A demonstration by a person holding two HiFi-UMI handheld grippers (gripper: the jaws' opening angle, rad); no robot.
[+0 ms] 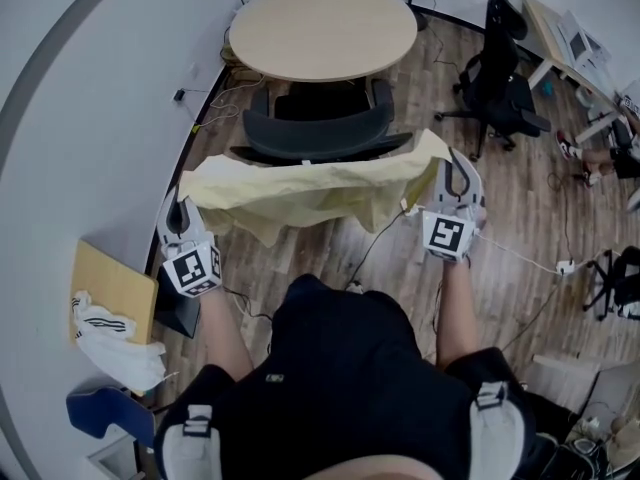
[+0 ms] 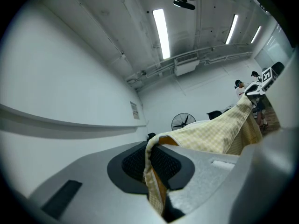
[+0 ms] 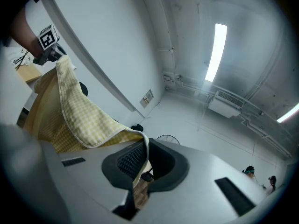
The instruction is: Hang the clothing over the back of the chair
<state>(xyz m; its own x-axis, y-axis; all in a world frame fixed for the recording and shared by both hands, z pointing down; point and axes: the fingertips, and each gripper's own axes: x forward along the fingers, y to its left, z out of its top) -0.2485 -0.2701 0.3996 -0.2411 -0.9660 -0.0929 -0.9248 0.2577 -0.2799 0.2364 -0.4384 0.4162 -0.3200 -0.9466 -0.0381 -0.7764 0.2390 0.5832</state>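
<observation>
left gripper (image 2: 154, 164) is clamped on one corner of the yellow checked clothing (image 1: 310, 193); the cloth edge is pinched between the ribbed pads, jaws nearly together with only fabric between them. right gripper (image 3: 140, 164) is clenched the same way on the opposite corner, the hem folded over its pad and a strip hanging below the jaws. both forearms are extended forward from the torso, roughly parallel and well apart, with the grippers held at about the same height and the marker cubes turned up towards the head camera. the clothing is stretched out between the two grippers, sagging a little in the middle, lower edge hanging loose. it is held on the near side of the dark chair (image 1: 320, 133) and overlaps the chair's near edge in the head view (contact with the backrest cannot be told from above). the chair is tucked against a round wooden table (image 1: 320, 28). a black office chair (image 1: 500, 78) is seen well off to the right, and a white cloth (image 1: 110, 338) lies beside a brown board (image 1: 112, 286) at the left.
</observation>
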